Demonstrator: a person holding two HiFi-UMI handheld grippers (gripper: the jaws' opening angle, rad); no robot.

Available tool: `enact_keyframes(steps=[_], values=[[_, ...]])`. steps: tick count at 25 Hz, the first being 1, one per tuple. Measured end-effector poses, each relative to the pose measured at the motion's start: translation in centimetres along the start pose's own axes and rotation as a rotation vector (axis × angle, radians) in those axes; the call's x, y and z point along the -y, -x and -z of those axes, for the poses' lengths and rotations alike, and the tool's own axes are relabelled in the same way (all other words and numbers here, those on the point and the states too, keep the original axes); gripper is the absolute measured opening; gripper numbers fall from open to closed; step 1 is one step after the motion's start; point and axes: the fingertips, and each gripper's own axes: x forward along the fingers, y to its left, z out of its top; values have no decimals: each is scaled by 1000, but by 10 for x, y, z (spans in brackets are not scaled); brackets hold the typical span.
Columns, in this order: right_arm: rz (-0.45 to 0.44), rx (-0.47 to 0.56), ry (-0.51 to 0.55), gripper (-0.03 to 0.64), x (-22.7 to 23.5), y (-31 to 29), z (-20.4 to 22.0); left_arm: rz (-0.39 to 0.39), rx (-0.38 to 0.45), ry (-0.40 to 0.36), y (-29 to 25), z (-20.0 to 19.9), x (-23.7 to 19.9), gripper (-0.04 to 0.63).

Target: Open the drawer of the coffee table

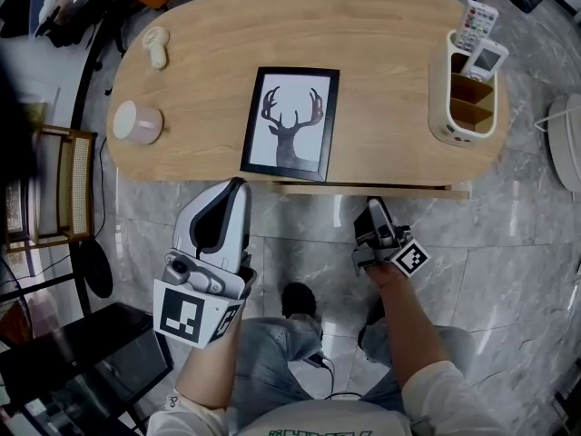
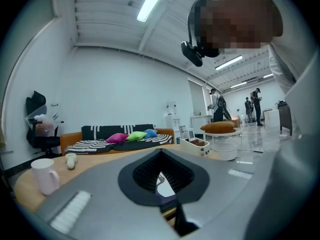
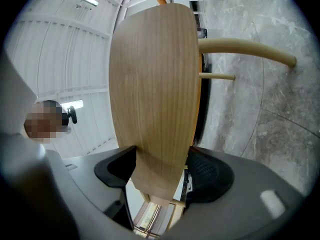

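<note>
The oval wooden coffee table [image 1: 209, 25] fills the upper head view. A thin strip of its drawer front [image 1: 427, 190] shows under the near edge. My right gripper [image 1: 372, 209] reaches up to that strip. In the right gripper view the wooden drawer front [image 3: 155, 109] runs between the jaws of the right gripper [image 3: 162, 171], and both black pads lie against it. Left of it, my left gripper [image 1: 238, 187] hovers at the table's front edge with its jaws together and nothing in them. In the left gripper view, the left gripper [image 2: 161, 176] shows only a slit between its pads.
On the table lie a framed deer picture [image 1: 290, 121], a pink mug [image 1: 136, 122], a small cream object [image 1: 156, 45] and a white caddy [image 1: 463, 98] holding remotes. A cane chair [image 1: 64, 189] stands at the left. The person's shoes [image 1: 298, 300] rest on the marble floor.
</note>
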Motion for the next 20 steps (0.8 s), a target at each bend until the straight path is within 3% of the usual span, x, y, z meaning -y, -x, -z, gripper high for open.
enact_keyframes(steps=[11, 20], values=[[21, -32, -99, 325, -32, 80, 43, 50, -8, 30, 5, -17, 22, -2], [54, -68, -99, 327, -35, 103, 54, 69, -13, 48, 15, -20, 29, -2]])
